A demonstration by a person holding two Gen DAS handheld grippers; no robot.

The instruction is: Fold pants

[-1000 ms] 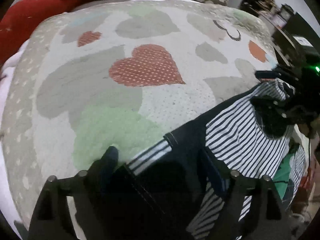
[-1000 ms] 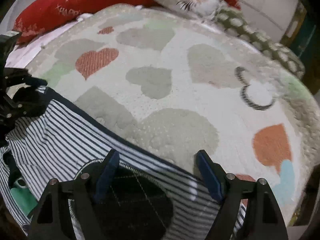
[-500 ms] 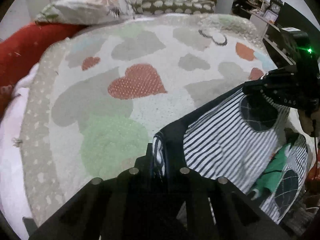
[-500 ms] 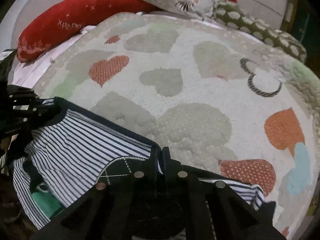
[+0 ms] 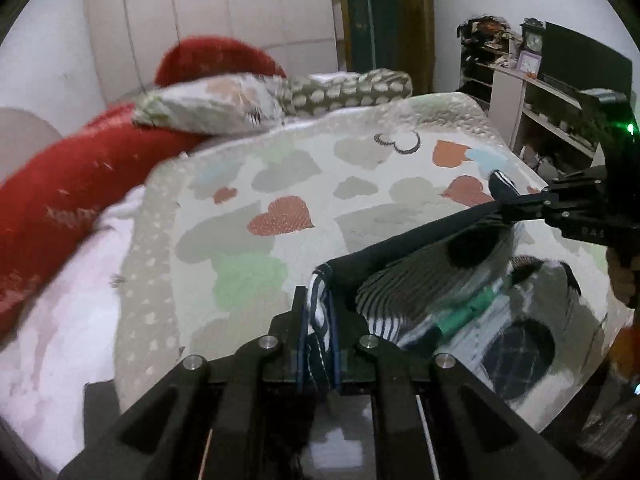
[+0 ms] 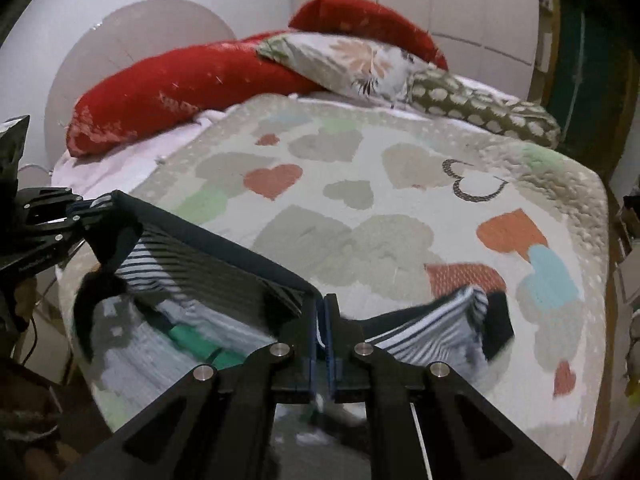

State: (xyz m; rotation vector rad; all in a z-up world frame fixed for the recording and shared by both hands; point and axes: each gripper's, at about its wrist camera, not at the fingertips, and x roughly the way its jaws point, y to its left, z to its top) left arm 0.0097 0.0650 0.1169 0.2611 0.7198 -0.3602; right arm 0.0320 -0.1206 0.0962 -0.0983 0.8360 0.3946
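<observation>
Left wrist view first: my left gripper [image 5: 319, 344] has its jaws clenched on one end of the pants [image 5: 420, 276] waistband, striped fabric bunched right between them. Same deal on the right gripper [image 6: 323, 340], jaws pinched tight on the other end. The dark band runs taut from one set of jaws across to the other, with the rest of the pants hanging below, off the near edge of the bed. Ahead of both jaws is the heart blanket [image 6: 360, 208], with a red bolster [image 6: 192, 88] and pillows beyond. I'd keep the band level and stretched, then carry it forward so the legs drape flat without twisting.
</observation>
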